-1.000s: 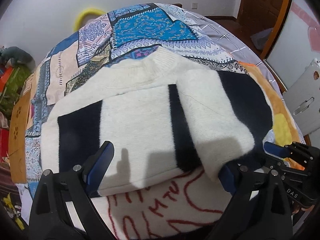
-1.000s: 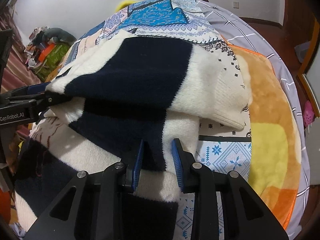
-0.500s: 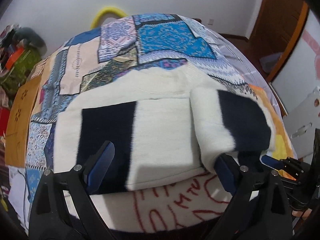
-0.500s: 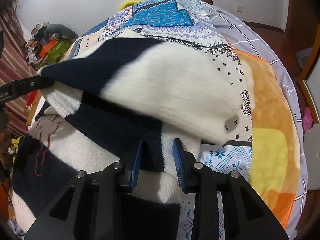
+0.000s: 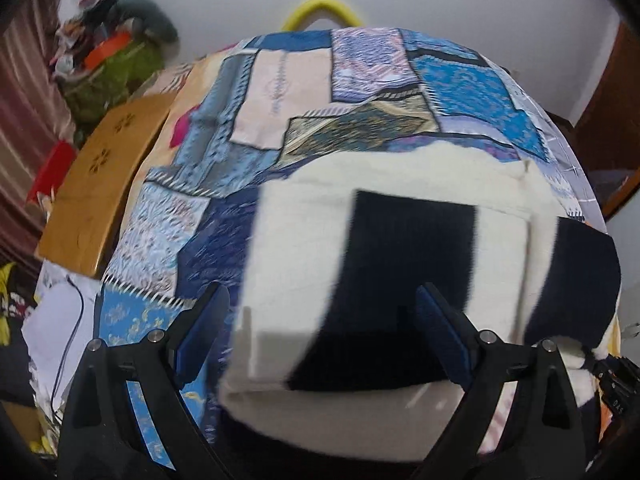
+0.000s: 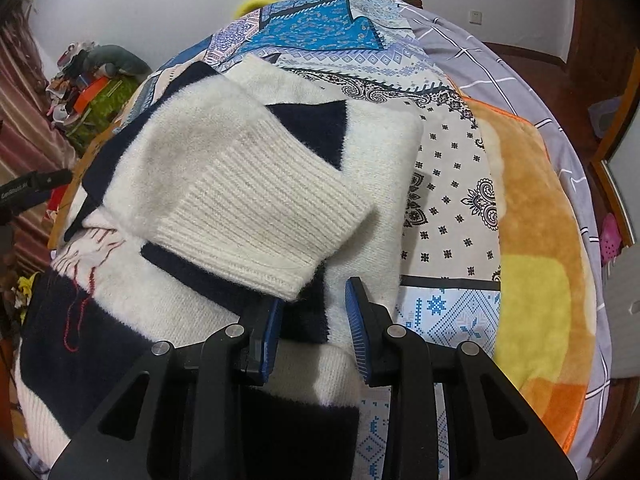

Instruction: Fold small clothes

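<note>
Cream-and-navy fuzzy knit sweater (image 6: 248, 184) fills frame centre on the patchwork bedspread (image 6: 320, 28). Left hand-held gripper (image 5: 320, 340) spread wide, empty. Right hand-held gripper (image 6: 314, 322) parted, gripping nothing.

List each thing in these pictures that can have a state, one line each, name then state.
sweater: partly folded, lying on the bed.
right sleeve: folded across the body, ribbed cuff free.
left gripper: open, holding nothing.
right gripper: open, sleeve cuff just ahead of it.
patchwork bedspread: spread flat.

My bed wears a blue patchwork quilt (image 5: 360, 92); a white wall (image 6: 140, 8) stands far, striped curtains (image 5: 24, 92) left, a wooden door (image 6: 600, 20) right.
</note>
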Motion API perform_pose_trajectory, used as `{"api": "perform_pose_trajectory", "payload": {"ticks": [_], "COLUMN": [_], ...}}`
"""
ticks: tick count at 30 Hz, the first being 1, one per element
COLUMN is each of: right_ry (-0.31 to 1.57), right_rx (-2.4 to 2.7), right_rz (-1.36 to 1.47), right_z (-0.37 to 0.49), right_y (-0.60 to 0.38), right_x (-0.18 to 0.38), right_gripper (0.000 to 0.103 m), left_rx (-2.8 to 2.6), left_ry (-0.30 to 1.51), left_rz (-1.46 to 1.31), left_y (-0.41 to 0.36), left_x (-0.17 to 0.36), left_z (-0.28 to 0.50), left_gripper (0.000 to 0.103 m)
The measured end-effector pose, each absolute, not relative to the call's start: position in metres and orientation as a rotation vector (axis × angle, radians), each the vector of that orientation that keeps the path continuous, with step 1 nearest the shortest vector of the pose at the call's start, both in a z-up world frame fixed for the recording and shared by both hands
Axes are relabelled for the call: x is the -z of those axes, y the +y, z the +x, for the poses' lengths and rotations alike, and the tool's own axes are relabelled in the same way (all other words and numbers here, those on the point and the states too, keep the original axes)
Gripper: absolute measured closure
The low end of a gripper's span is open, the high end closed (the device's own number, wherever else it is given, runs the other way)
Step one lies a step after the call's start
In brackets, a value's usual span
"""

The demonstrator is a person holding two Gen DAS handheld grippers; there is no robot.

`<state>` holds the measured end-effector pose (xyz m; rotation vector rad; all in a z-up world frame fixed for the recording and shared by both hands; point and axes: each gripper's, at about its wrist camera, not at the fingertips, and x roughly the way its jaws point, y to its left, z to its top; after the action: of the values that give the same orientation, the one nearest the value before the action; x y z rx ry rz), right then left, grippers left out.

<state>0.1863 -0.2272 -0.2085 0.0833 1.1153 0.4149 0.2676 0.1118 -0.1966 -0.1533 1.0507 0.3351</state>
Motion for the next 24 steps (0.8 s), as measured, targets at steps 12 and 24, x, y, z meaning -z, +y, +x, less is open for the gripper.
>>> {"api": "perform_pose_trajectory", "payload": {"ticks": [12, 24], "right_ry": [1.118, 1.117], "right_rx": [-0.382, -0.395], "right_rz": [0.068, 0.098], "right_z": [0.184, 0.184], "right_y": [-0.224, -0.228], "right_x": [0.202, 0.204], "right_gripper": [0.075, 0.075], "left_rx": [-0.172, 0.057], "left_ry": [1.025, 1.023], "left_rz": [-0.004, 0.329], "left_y": [0.077, -0.043], "left_x": [0.179, 0.199], "left_z": [0.246, 0.265], "left_gripper": [0.008, 0.008]}}
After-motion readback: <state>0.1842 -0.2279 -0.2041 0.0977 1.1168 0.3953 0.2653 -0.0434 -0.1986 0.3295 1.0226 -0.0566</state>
